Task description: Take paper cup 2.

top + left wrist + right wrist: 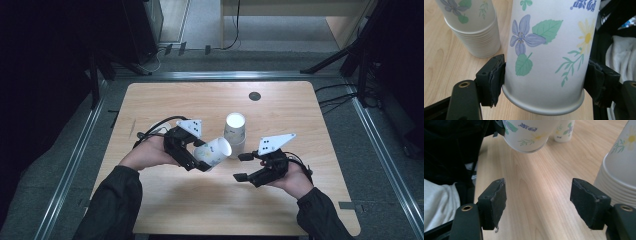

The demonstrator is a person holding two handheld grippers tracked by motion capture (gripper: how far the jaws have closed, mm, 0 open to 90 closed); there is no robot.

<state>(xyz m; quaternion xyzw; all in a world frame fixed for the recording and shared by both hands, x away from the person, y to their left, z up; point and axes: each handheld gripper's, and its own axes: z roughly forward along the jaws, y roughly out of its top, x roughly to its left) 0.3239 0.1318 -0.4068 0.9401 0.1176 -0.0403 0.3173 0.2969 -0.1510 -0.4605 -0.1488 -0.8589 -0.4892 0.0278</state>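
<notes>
Beside the cup stack (234,131), the left gripper (200,159) clamps a paper cup (214,151).

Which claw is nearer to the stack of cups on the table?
The right claw looks a little nearer: the stack of cups stands just beside it. The left claw, shut on a single cup, sits slightly farther off.

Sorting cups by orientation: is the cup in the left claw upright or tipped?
Tipped. The left claw holds the cup on its side above the table, mouth toward the upright stack of cups.
</notes>
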